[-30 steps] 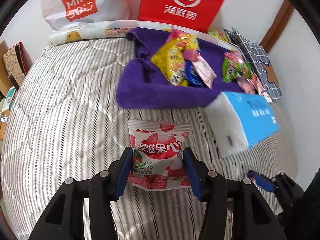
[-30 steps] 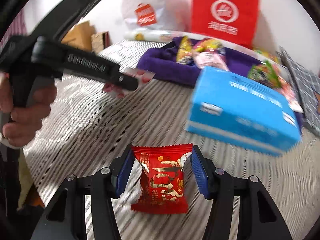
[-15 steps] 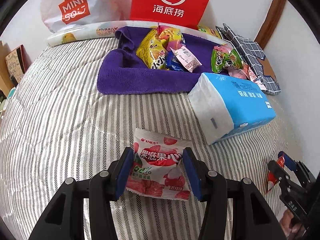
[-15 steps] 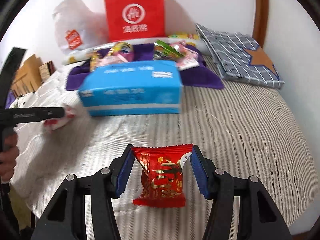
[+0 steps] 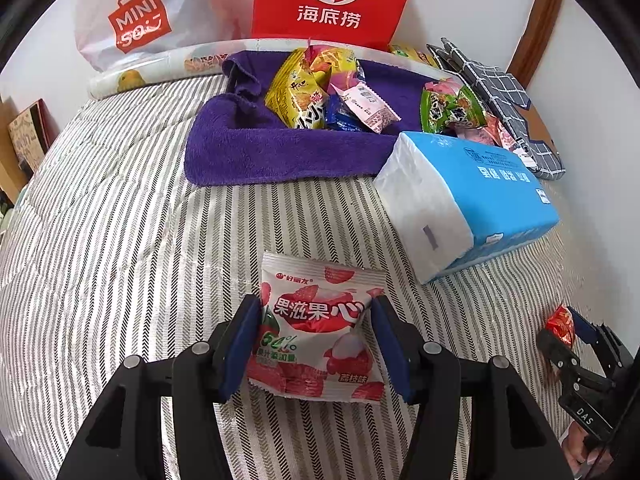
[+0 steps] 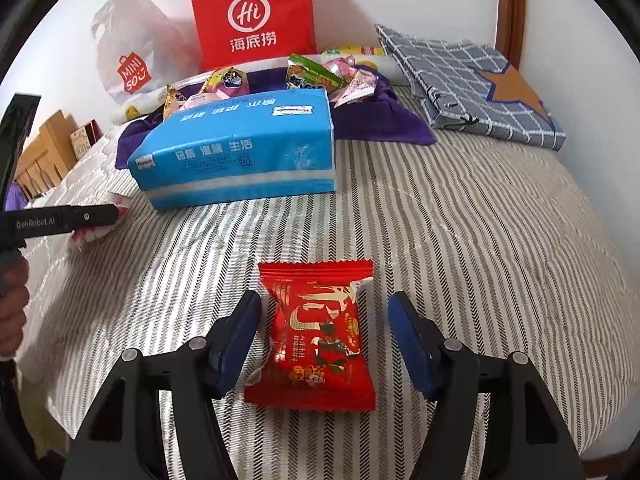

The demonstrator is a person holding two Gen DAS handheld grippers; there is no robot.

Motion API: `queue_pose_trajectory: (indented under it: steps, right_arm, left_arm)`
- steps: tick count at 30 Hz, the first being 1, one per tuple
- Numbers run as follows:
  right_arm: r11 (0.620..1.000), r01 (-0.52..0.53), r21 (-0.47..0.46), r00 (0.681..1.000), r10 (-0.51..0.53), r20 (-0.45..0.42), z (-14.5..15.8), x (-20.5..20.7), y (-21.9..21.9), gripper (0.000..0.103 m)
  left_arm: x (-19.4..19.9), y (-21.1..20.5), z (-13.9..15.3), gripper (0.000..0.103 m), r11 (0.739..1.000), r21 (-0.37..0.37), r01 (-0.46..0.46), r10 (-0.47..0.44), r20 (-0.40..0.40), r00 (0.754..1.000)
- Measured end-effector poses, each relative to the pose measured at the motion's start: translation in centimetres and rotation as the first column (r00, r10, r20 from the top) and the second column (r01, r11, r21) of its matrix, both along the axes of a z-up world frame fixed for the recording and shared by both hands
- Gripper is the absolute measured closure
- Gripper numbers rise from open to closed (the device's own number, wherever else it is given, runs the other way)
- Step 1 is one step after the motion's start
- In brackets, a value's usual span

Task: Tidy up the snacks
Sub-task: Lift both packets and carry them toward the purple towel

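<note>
Setting-down step, both hands at once. My right gripper [image 6: 324, 340] has just been opening: its blue pads stand clear on both sides of the red snack packet [image 6: 316, 336], which lies flat on the striped bedcover [image 6: 480, 240] at lower centre of the right wrist view. Nothing gripped there now.

My left gripper [image 5: 314, 344] has also just been opening, but less. The pink lychee sweet packet [image 5: 316, 324] sits between its jaws at lower centre of the left wrist view; the left pad looks to be touching the packet's edge, with a thin gap at the right pad. I judge it loosened rather than clamped, resting on the cover.

Remaining snacks [image 5: 320, 92] are heaped on the purple towel [image 5: 260, 148] in the upper middle, behind the blue tissue pack [image 5: 480, 200] at right. Red paper bag [image 5: 332, 0] and white shopping bag [image 5: 144, 20] stand against the wall, top of frame.

Next, as I read it: widen the left jaws fully, lift both grippers straight off so neither packet drags, then reach over to the towel for the next pair. The tissue pack lies in the right hand's path.
</note>
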State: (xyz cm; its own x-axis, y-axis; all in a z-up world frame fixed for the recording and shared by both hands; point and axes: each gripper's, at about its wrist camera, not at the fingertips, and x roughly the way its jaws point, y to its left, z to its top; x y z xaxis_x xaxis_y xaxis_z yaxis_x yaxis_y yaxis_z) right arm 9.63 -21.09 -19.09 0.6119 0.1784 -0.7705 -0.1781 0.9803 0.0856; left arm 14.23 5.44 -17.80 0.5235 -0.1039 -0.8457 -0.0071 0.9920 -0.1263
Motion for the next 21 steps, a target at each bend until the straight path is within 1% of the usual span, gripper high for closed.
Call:
queue_pose_trajectory:
  steps: [7, 12, 16, 19, 21]
  right_arm:
    - [0.999, 0.040, 0.003, 0.999, -0.040, 0.027, -0.1, -0.1, -0.3, 0.047]
    - [0.998, 0.060, -0.011, 0.998, -0.060, 0.038, -0.2, 0.0, -0.2, 0.047]
    - [0.998, 0.066, -0.001, 0.997, -0.066, 0.040, -0.3, 0.1, -0.3, 0.047]
    - [0.997, 0.074, 0.001, 0.996, -0.074, 0.042, -0.3, 0.1, -0.3, 0.047]
    - [0.997, 0.077, 0.001, 0.996, -0.077, 0.037, -0.3, 0.2, -0.3, 0.047]
  left_arm:
    - [-0.6, -0.3, -0.2, 0.049, 1.000, 0.031, -0.001, 0.000, 0.048, 0.999]
    - [-1.0, -0.9, -0.5, 0.049, 0.997, 0.074, -0.010, 0.004, 0.082, 0.997]
    - [-1.4, -1.3, -0.6, 0.049, 0.994, 0.105, -0.010, -0.002, 0.106, 0.994]
    - [-1.4, -1.5, -0.7, 0.049, 0.992, 0.125, -0.004, -0.009, 0.106, 0.994]
    - [-1.4, -1.6, -0.7, 0.049, 0.992, 0.126, -0.004, -0.009, 0.104, 0.994]
